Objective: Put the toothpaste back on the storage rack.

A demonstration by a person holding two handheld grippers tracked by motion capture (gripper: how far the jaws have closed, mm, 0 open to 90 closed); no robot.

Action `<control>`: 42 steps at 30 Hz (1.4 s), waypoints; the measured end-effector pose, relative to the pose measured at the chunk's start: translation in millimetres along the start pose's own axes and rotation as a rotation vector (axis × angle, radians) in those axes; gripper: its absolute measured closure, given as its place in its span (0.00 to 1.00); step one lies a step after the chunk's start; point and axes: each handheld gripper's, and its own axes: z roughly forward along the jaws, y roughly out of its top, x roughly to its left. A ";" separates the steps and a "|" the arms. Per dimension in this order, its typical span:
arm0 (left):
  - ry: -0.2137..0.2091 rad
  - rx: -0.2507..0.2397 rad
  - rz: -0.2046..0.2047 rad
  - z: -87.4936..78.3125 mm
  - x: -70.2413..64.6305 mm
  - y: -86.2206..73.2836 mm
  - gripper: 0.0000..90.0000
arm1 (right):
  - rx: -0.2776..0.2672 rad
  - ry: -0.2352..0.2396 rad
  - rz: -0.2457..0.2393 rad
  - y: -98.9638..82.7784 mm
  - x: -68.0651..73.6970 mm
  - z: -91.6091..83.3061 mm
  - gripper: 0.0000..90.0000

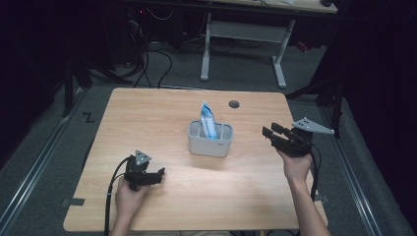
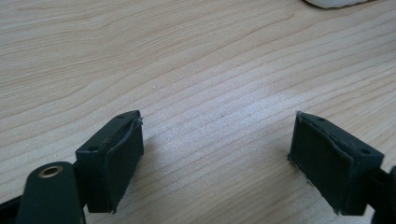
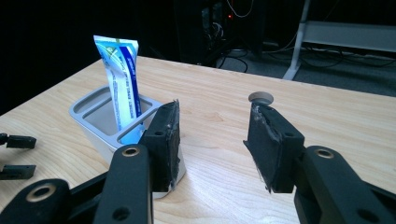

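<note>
At the left of the wooden table (image 1: 147,118), the left gripper (image 1: 160,174) is resting low over the boards in the person's left hand (image 1: 129,195), its cable (image 1: 112,189) trailing back toward the table's near edge; in the left gripper view its jaws are standing wide apart with bare wood grain between them and nothing gripped. Near the middle of the table, a grey holder (image 1: 210,139) with several compartments is sitting upright. A blue-and-white toothpaste tube (image 1: 208,120) is standing in it, crimped end up and leaning slightly, rising well above the rim; in the right gripper view the tube (image 3: 122,74) is sitting between the holder's (image 3: 95,122) dividers, and the large compartment beside it is showing only its grey floor. Behind the holder, a small round grommet (image 1: 234,104) is lying in the tabletop. At the right, the right gripper (image 1: 269,132) is hovering above the table in the person's right hand (image 1: 297,167), pointing toward the holder but apart from it, its jaws parted about halfway and holding nothing.
</note>
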 end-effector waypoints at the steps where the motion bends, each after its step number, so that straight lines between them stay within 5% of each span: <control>1: 0.000 0.000 0.000 0.0 0.0 0.0 0.20 | 0.001 -0.001 0.005 -1.4 -0.3 -0.2 0.60; 27: 0.000 0.000 0.000 0.0 0.0 0.0 0.20 | 0.044 -0.025 0.114 -46.1 -17.2 6.5 0.60; 42: 0.000 0.000 0.000 0.0 0.0 0.0 0.20 | 0.095 -0.043 0.116 -65.6 -16.1 11.9 0.60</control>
